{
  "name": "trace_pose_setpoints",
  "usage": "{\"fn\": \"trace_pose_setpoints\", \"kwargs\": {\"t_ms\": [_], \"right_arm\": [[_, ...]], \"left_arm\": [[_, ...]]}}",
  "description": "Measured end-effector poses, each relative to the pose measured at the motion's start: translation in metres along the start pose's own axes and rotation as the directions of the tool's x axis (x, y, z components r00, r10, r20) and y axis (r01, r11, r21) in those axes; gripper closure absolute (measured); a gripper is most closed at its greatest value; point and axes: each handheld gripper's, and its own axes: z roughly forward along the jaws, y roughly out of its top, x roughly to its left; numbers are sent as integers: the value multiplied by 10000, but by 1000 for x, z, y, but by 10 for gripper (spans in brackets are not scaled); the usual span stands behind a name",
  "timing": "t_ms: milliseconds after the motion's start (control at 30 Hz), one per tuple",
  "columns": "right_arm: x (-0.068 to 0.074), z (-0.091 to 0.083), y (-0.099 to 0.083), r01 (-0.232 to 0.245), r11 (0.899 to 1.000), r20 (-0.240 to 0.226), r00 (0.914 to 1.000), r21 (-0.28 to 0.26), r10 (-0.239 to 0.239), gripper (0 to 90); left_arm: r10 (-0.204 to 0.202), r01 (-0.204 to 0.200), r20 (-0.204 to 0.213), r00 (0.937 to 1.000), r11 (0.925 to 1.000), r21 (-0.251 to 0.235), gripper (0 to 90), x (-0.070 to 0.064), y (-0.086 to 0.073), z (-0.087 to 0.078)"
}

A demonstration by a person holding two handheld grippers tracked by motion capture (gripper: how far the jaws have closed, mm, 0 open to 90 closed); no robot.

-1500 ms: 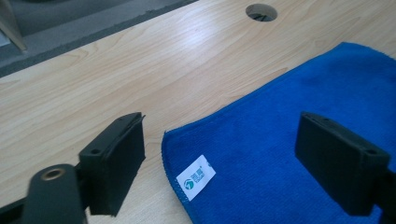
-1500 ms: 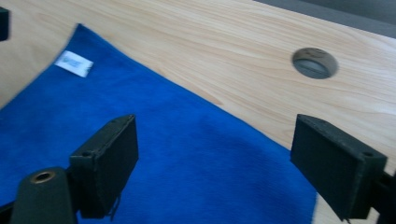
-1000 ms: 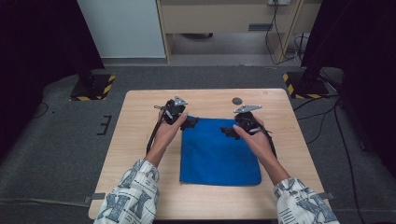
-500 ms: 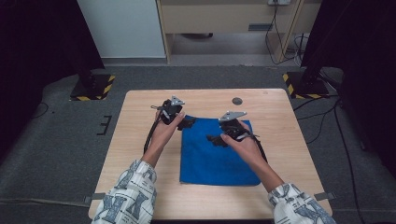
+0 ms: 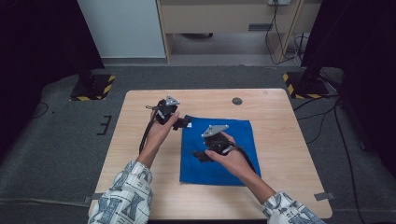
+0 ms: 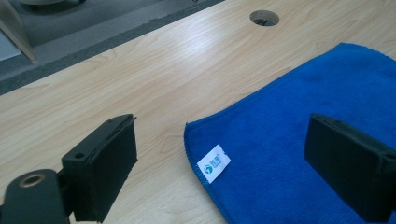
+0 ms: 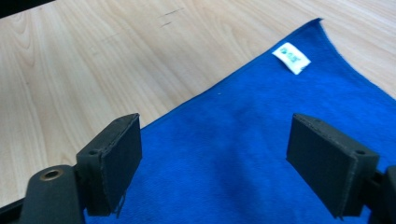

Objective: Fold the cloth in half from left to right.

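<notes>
A blue cloth [image 5: 233, 140] lies flat on the wooden table [image 5: 280, 154]. Its far-left corner carries a white label [image 6: 213, 163]. My left gripper [image 5: 183, 123] hovers at that corner, open, and in the left gripper view [image 6: 224, 149] the jaws straddle the corner and the label with nothing between them. My right gripper [image 5: 199, 155] is open low over the cloth's left half. In the right gripper view [image 7: 215, 144] the jaws stand wide over the blue cloth [image 7: 261, 140], near its left edge, with the label [image 7: 291, 57] farther off.
A round cable hole [image 5: 237, 101] sits in the table beyond the cloth, also seen from the left gripper as a hole [image 6: 264, 17]. Bare wood surrounds the cloth on all sides. Stands with yellow-black bases [image 5: 91, 87] rest on the floor beyond the table.
My right gripper has swung from the cloth's far-right corner toward the left and nearer, over the cloth's left half. The left gripper has stayed at the far-left corner.
</notes>
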Motion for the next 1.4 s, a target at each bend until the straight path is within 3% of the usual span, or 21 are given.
{"fn": "trace_pose_setpoints", "kwargs": {"t_ms": [367, 500, 700, 900, 1000, 1067, 1133, 1400], "right_arm": [[23, 3, -7, 461, 9989, -467, 9979, 64, -458, 274], [28, 4, -10, 412, 9991, -600, 9973, -21, -413, 311], [37, 6, -17, 326, 9993, -622, 9975, -207, -338, 377], [47, 8, -19, 516, 9986, -737, 9959, -131, -525, 450], [52, 9, -20, 627, 9980, -848, 9944, -123, -635, 492], [56, 10, -21, 723, 9973, -868, 9936, -110, -730, 525], [60, 11, -21, 871, 9962, -850, 9926, -26, -870, 556], [75, 13, -25, 1283, 9917, -879, 9880, 55, -1273, 748]], "left_arm": [[-47, 48, 90, 9999, 9999, -94, 89, 1, 0, -5], [-10, 12, 139, 9999, 9999, -108, 89, 0, 0, -7], [-284, 283, 218, 9994, 9996, 22, 96, 0, -11, -8], [-698, 704, 273, 9972, 9973, -216, 104, 6, -28, -14], [-1164, 1182, 332, 9926, 9913, -573, 105, 11, -36, -21], [-1434, 1455, 393, 9889, 9879, -544, 107, 17, -39, -26], [-1677, 1687, 204, 9856, 9833, -677, 109, 22, -42, -32], [-1532, 1535, 113, 9881, 9874, -377, 110, 25, -48, -37]]}}
